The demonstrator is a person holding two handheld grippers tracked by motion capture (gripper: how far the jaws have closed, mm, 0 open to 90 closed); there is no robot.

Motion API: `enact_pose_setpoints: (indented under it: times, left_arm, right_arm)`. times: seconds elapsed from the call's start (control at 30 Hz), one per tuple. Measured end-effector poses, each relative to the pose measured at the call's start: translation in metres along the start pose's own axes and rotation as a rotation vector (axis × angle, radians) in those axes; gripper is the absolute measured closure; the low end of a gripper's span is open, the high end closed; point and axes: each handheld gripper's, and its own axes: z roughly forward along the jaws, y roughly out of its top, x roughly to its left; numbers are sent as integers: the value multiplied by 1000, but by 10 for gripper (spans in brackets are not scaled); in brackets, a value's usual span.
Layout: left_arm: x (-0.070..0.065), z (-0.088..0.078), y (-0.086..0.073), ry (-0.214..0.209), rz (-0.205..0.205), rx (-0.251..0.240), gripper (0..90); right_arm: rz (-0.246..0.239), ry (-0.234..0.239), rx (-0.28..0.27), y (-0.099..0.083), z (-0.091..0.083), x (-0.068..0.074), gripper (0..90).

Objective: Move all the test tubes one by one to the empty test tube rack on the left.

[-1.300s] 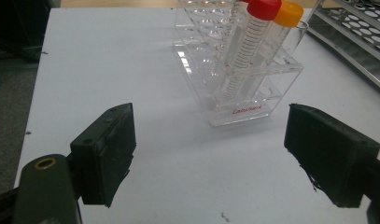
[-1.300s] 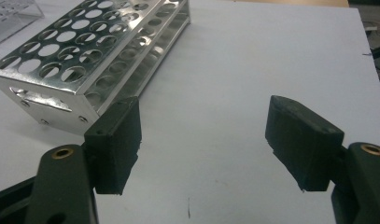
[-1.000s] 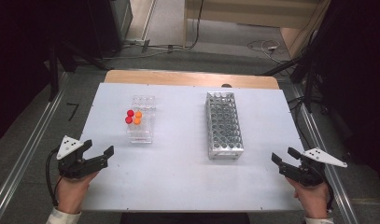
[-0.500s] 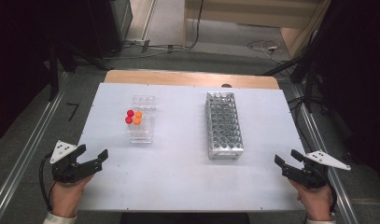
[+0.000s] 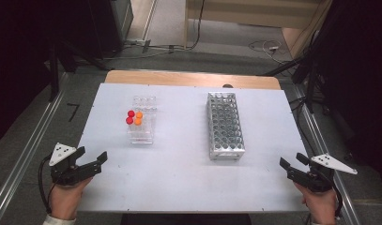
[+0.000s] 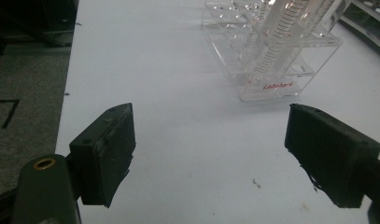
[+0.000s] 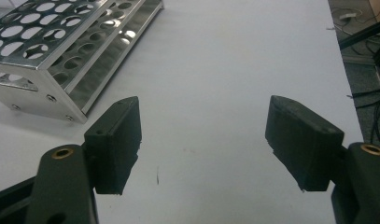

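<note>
A clear plastic rack (image 5: 142,133) stands left of the table's centre and holds tubes with red caps (image 5: 130,116) and orange caps (image 5: 138,117). Right of centre stands an empty metal tube rack (image 5: 225,126). My left gripper (image 5: 92,154) hovers open at the near left corner, nothing between its jaws. In the left gripper view its jaws (image 6: 210,126) stand wide apart, and the clear rack (image 6: 277,87) is ahead to the right. My right gripper (image 5: 291,160) is open at the near right edge. In the right gripper view its jaws (image 7: 204,119) are empty, with the metal rack (image 7: 61,42) ahead to the left.
The white table (image 5: 179,183) has bare room between and in front of the two racks. A wooden board (image 5: 188,78) runs along its far edge. Metal rails (image 5: 24,159) flank both sides, and cables lie on the floor beyond.
Both hands have drifted slightly outward and back toward the near edge. The jaws stay as wide as before, and the racks have not moved.
</note>
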Motion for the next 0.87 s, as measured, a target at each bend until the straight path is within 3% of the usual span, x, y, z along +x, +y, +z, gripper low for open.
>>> enact_pose_setpoints:
  times: [0.87]
  left_arm:
    - [1, 3, -3, 7, 1, 16, 167]
  right_arm:
    - [34, -33, 1, -9, -7, -14, 257]
